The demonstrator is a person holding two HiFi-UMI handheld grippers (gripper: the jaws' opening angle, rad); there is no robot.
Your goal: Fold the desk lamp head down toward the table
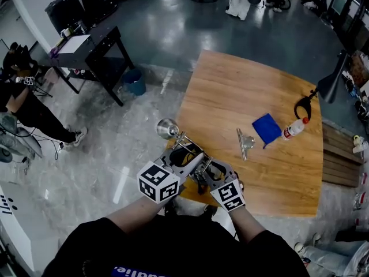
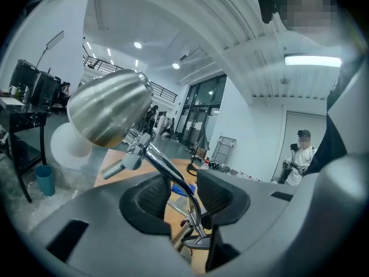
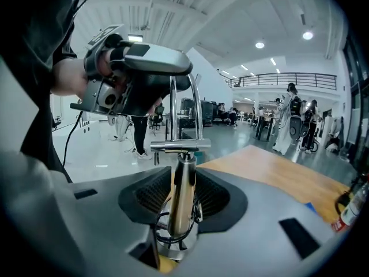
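Observation:
A chrome desk lamp stands at the near left corner of the wooden table (image 1: 242,91). Its silver head (image 1: 167,128) hangs out past the table's left edge, and in the left gripper view the head (image 2: 109,114) is above and left of the jaws. My left gripper (image 1: 187,157) is open, with the lamp's thin chrome arm (image 2: 167,169) running between its pads (image 2: 151,196) untouched. My right gripper (image 1: 204,172) is open around the lamp's upright post (image 3: 180,198), with gaps on both sides. The round base (image 3: 173,253) lies below the jaws. In the right gripper view the left gripper (image 3: 138,74) sits high on the arm.
Farther right on the table lie a metal clip (image 1: 244,141), a blue cloth (image 1: 267,128) and a small bottle (image 1: 293,129). A black lamp (image 1: 328,85) stands at the far right edge. On the floor to the left are a black desk (image 1: 98,51), a blue bin (image 1: 135,81) and a person (image 1: 23,103).

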